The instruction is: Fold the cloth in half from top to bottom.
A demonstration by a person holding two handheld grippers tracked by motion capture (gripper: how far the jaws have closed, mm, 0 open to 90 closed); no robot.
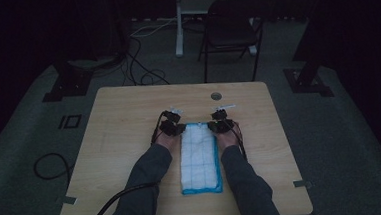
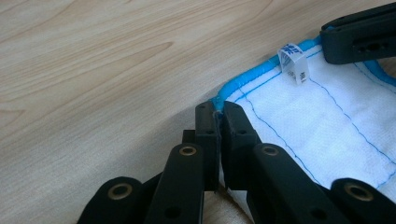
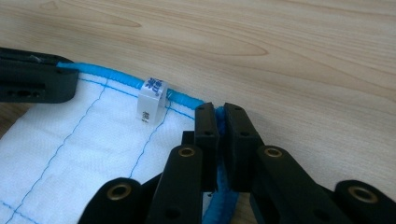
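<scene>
A white cloth [image 1: 199, 157] with a blue hem lies as a long strip on the wooden table [image 1: 124, 121], running from the front edge toward the middle. My left gripper [image 2: 217, 109] is shut on its far left corner, the blue hem pinched between the jaws. My right gripper [image 3: 219, 109] is shut on the far right corner in the same way. A small white tag [image 3: 152, 99] stands on the far hem between the two. In the high view the left gripper [image 1: 180, 129] and the right gripper [image 1: 212, 127] sit at the cloth's far end, both forearms lying alongside it.
A round cable hole [image 1: 216, 96] sits in the table just beyond the grippers. A dark folding chair [image 1: 231, 30] stands behind the table, and cables [image 1: 49, 166] lie on the grey floor at the left. Black stand feet [image 1: 307, 80] flank the table.
</scene>
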